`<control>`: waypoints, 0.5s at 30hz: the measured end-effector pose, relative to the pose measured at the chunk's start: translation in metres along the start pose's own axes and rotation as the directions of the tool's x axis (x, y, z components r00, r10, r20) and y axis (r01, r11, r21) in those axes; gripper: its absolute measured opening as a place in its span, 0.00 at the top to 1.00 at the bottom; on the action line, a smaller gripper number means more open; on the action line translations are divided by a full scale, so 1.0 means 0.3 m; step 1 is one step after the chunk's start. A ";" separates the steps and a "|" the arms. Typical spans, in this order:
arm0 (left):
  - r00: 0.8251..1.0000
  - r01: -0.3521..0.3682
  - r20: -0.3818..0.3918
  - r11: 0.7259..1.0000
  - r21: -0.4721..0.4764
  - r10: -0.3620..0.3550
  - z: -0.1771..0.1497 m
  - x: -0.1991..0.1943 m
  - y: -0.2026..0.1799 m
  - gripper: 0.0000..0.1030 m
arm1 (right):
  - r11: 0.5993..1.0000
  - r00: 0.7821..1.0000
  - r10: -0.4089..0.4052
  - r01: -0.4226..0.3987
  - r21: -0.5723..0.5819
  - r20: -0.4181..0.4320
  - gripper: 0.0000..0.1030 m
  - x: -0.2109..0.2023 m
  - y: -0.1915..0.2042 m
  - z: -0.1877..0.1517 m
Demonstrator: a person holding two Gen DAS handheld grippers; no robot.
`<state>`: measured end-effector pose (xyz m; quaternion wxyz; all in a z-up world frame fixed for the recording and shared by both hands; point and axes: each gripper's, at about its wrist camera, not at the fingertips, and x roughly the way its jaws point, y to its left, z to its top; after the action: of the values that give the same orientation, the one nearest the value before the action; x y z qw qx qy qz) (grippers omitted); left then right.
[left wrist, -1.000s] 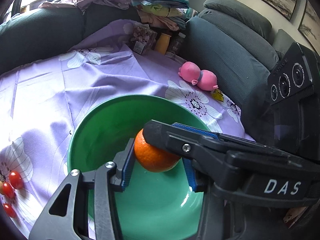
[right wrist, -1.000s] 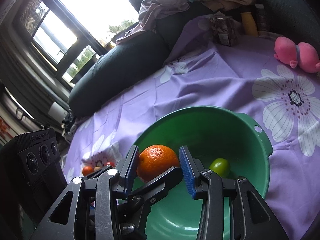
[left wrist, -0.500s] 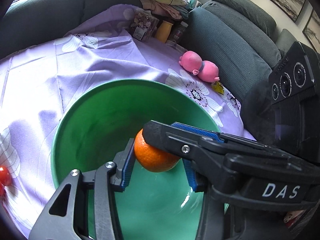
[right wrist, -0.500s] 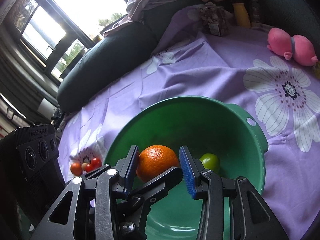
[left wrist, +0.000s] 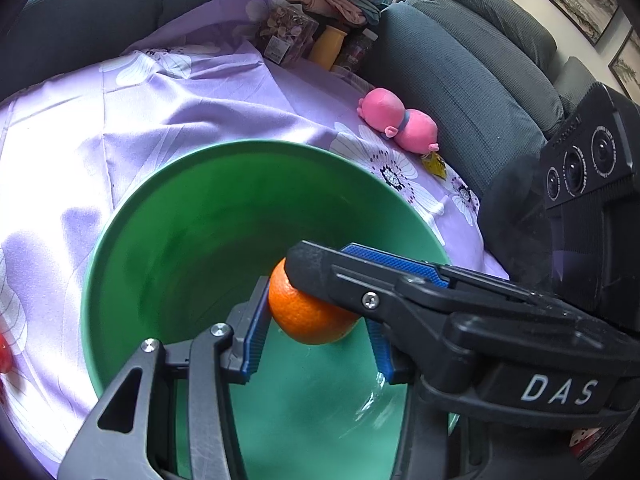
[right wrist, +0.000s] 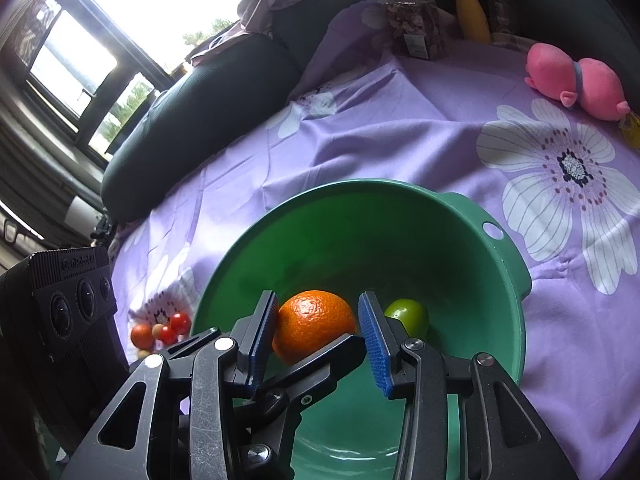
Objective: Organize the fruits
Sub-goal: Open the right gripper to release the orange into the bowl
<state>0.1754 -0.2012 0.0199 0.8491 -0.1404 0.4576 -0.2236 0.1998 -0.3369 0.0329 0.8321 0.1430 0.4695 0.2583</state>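
Observation:
An orange (left wrist: 312,316) (right wrist: 314,326) hangs over the inside of a green bowl (left wrist: 168,216) (right wrist: 452,224) on a purple flowered cloth. Both my left gripper (left wrist: 314,328) and my right gripper (right wrist: 316,332) have their blue pads against its sides, crossing each other at the fruit. A small green fruit (right wrist: 408,314) lies in the bowl beside the orange. Several cherry tomatoes (right wrist: 164,330) lie on the cloth left of the bowl.
A pink plush toy (left wrist: 398,120) (right wrist: 580,82) lies on the cloth beyond the bowl. A clear snack box (right wrist: 416,28), a yellow bottle (left wrist: 330,42) and piled clothes stand at the back. Grey sofa cushions (left wrist: 460,80) border the cloth.
Both grippers have moved forward and lower over the bowl with the orange between them. The bowl fills more of each view. The tomatoes have slid toward the left edge.

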 end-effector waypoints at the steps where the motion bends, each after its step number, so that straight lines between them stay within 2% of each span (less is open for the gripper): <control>1: 1.000 -0.003 -0.005 1.000 0.001 0.003 -0.001 0.003 -0.003 0.57 | 1.000 1.000 -0.001 0.001 0.002 -0.004 0.57 0.002 -0.002 0.001; 9: 0.999 -0.033 -0.032 0.999 0.014 0.034 -0.006 0.016 -0.013 0.57 | 0.998 0.999 -0.042 0.042 -0.042 -0.006 0.57 0.008 0.023 -0.006; 15: 0.998 -0.061 -0.007 0.998 0.015 0.061 -0.010 -0.004 -0.024 0.55 | 0.999 1.000 -0.007 0.007 -0.036 0.005 0.57 -0.009 0.021 -0.003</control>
<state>0.1705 -0.2069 0.0221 0.8548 -0.1192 0.4631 -0.2017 0.1958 -0.3332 0.0373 0.8365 0.1271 0.4635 0.2633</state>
